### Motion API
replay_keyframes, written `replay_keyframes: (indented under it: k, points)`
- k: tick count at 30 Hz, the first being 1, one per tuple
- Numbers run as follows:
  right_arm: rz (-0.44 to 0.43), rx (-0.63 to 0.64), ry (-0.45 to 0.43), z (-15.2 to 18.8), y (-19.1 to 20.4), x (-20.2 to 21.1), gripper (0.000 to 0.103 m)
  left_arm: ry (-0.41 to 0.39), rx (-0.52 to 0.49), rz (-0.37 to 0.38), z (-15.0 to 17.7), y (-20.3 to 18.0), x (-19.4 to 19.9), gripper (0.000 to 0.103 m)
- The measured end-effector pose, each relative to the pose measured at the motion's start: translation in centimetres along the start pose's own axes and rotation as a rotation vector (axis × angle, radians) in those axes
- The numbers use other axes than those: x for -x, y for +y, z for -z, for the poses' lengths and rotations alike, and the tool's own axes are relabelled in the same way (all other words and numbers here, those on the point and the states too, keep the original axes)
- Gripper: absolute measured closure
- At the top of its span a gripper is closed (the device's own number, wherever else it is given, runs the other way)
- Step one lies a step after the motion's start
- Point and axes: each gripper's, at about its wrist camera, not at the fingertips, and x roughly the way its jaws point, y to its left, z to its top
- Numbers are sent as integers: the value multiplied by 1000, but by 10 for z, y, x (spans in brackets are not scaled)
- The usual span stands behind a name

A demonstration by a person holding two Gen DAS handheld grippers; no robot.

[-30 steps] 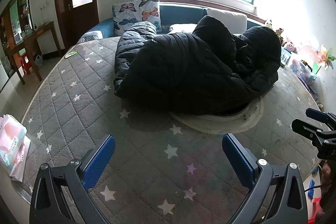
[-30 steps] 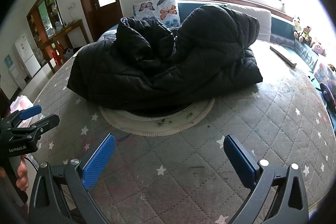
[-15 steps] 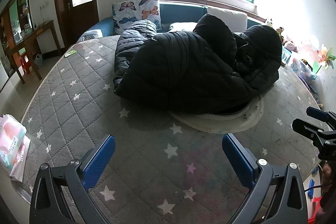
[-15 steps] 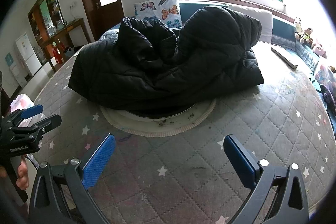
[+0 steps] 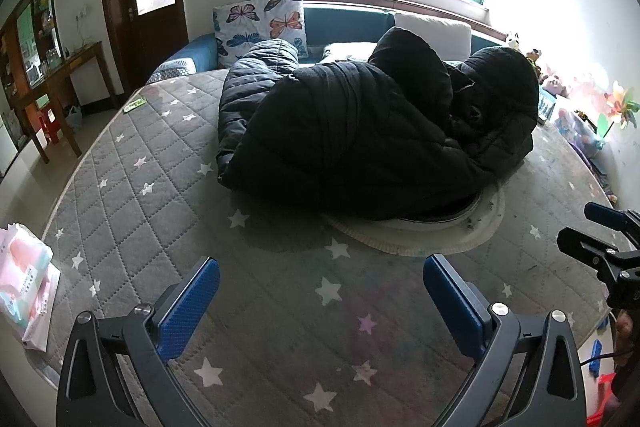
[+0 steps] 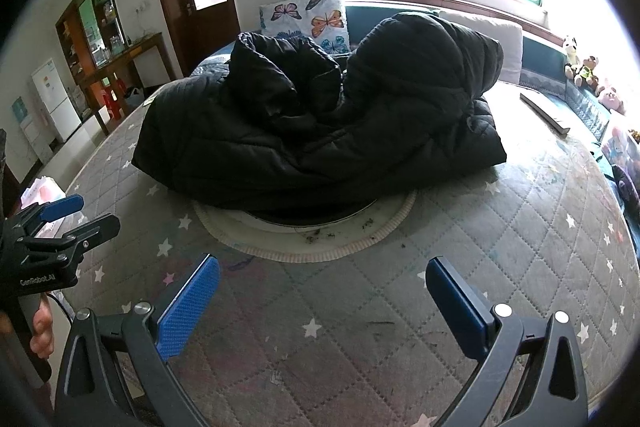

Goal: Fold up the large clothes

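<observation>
A large black quilted puffer coat point(image 5: 360, 131) lies crumpled in a heap on a grey star-patterned mattress point(image 5: 160, 211); it also shows in the right wrist view point(image 6: 320, 131). It rests partly on a round white mat point(image 6: 312, 243). My left gripper point(image 5: 320, 291) is open and empty, hovering over the mattress short of the coat. My right gripper point(image 6: 322, 287) is open and empty, also short of the coat. Each gripper shows at the edge of the other's view: the right one point(image 5: 596, 227), the left one point(image 6: 68, 215).
A butterfly pillow point(image 5: 260, 23) and a white pillow point(image 5: 432, 31) lean at the headboard. A pink package point(image 5: 20, 279) lies at the mattress's left edge. Stuffed toys point(image 6: 580, 63) and a dark flat object point(image 6: 544, 111) sit at the right. A wooden desk point(image 5: 48, 83) stands left.
Both grippers have shifted very slightly toward the coat; the coat sits a little lower in both views. Both stay open.
</observation>
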Motion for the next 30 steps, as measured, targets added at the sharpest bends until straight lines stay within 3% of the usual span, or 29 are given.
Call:
replay_keyframes:
  k: [19, 30]
  points:
    - [-3, 47, 8, -11, 3, -6, 0, 11, -36, 18, -14, 2, -8, 0]
    - [-35, 52, 15, -50, -18, -16, 0, -56, -116, 14, -64, 18, -9, 0]
